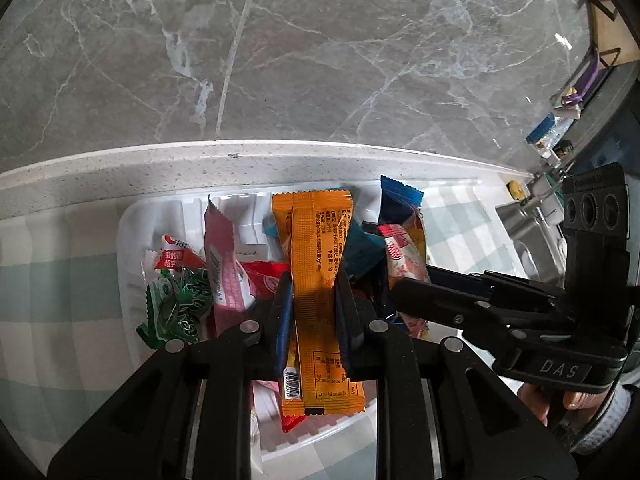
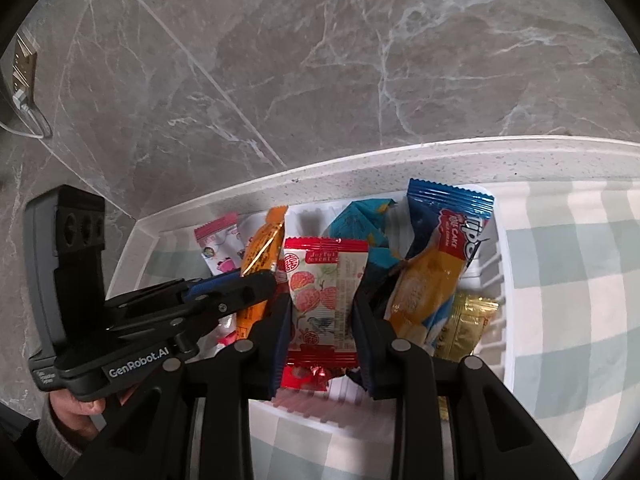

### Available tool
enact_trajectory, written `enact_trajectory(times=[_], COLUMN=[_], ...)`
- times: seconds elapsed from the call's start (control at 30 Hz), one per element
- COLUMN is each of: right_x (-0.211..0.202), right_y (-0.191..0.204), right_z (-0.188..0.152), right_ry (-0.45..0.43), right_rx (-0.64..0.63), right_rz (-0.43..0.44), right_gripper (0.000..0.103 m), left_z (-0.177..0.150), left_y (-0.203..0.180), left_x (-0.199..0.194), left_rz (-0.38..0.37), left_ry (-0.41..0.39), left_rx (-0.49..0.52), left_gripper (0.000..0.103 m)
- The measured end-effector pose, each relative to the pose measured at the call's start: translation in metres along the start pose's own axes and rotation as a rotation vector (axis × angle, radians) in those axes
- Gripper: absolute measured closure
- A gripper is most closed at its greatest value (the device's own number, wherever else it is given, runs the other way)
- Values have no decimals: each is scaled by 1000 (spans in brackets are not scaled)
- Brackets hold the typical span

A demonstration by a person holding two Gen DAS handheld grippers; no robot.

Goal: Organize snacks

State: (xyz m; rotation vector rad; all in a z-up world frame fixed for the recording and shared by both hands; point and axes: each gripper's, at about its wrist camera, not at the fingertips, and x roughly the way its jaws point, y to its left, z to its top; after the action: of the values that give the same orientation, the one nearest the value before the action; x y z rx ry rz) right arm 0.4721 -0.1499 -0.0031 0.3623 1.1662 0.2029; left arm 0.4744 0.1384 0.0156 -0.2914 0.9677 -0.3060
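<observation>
Left wrist view
- Left gripper (image 1: 314, 316): its two fingers squeeze a long orange packet (image 1: 316, 280).
- Orange packet: it stands up over the middle of the white tray (image 1: 132, 280).
- White tray: it sits on a checked cloth (image 1: 60, 280), close to the table's back edge.
- Other snacks: a pink packet (image 1: 224, 264) and a green packet (image 1: 176, 304) lie in the tray's left part.
- Right gripper (image 1: 404, 296): it reaches in from the right.

Right wrist view
- Right gripper (image 2: 322, 320): its fingers pinch a red and white packet (image 2: 324, 292).
- Red and white packet: over the middle of the tray (image 2: 505, 280).
- Blue cake packet (image 2: 440, 264): it leans in the tray's right part, a gold packet (image 2: 468, 324) beside it.
- Left gripper (image 2: 256, 284): closed on the orange packet (image 2: 262, 252).
</observation>
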Motion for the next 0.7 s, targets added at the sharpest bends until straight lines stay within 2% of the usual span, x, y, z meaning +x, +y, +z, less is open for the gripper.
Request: enact_trajectory(times=[0.17,0.2,0.23,0.3,0.37,0.43,0.57,0.63,0.7], right_x=[4,4,3,0,-5,-13,-32,-39,-49], right_y=[0,1,2,2,1,1,3,3,3], right_z=[1,1,1,0,-2,-5,-18,-25,-32], right_ry=[-7,-11,-14,-27,-42,-61,-102,-116,-131], right_rx=[-19,-26,-32,-35,-29,-29,-47,-49,-46], right_rz=[-26,-39,-44,-43,-35,-36,-46,-45,-47], right_gripper=[63,61,58,57,57,57,57,56,56], left_z=[-3,-4,-5,-5,-5,-6,-8,-11,-15], left_y=[-5,-6,-7,-9,-9,-12,-24,-35,-47], left_x=[-1,-3,-5,-9,-15,-21,-44,-57,-71], left_rz=[52,56,55,68,66,76,80,110,134], left_ry=[-15,-22,-33,-56,-79,-103,-173,-216,-269], left_rx=[4,3,1,-8,-16,-21,7,26,47], left_gripper=[79,74,64,51,44,31,20,10,7])
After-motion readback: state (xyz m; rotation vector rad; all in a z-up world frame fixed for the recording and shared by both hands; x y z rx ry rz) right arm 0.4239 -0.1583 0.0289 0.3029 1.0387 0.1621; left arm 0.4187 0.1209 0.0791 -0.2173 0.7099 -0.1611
